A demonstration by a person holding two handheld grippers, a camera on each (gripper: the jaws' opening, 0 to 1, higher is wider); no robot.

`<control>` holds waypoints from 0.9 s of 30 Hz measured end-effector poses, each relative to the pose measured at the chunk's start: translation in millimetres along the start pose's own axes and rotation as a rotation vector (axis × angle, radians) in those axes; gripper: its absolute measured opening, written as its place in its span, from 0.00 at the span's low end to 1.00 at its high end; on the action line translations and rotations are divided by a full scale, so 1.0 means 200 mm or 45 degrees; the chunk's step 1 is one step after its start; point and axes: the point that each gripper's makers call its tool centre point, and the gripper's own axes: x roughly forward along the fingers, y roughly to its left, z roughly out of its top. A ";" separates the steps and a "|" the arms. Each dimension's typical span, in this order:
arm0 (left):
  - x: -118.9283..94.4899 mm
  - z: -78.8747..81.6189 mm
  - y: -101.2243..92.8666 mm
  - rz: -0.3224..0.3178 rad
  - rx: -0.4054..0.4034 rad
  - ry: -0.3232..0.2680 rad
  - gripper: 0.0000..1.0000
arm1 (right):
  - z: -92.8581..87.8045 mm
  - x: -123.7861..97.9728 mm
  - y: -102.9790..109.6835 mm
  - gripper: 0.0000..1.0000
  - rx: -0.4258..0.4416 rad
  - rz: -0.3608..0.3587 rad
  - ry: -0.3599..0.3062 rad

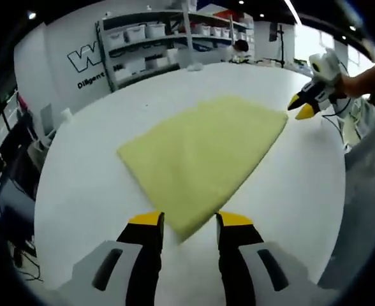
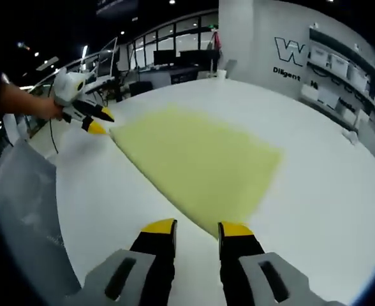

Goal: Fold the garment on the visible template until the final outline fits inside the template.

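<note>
A pale yellow garment (image 1: 203, 156) lies folded flat as a four-cornered shape on the white round table (image 1: 79, 191). My left gripper (image 1: 189, 220) stands open at the cloth's near corner, whose tip lies between the jaws. At the far right corner a hand holds my right gripper (image 1: 304, 107), yellow tips just off the cloth's edge. In the right gripper view the garment (image 2: 200, 159) spreads ahead, its near corner reaching in between the open jaws of my right gripper (image 2: 197, 226). My left gripper (image 2: 97, 122) is at the far left corner.
Shelves with white bins (image 1: 149, 38) stand behind the table against a white lettered wall. A grey surface (image 1: 366, 172) lies beyond the table's right edge. A small white object (image 2: 350, 135) rests on the table near desks and shelving (image 2: 340, 70).
</note>
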 end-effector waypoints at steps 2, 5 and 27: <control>-0.01 -0.01 0.00 0.021 -0.013 -0.010 0.46 | 0.02 -0.01 -0.01 0.33 0.011 -0.017 -0.030; -0.03 0.01 -0.01 0.049 -0.054 -0.040 0.57 | 0.04 -0.02 -0.01 0.42 0.015 -0.043 -0.061; -0.15 0.04 -0.10 0.105 -0.255 -0.156 0.96 | 0.16 -0.12 0.03 0.99 0.192 -0.131 -0.210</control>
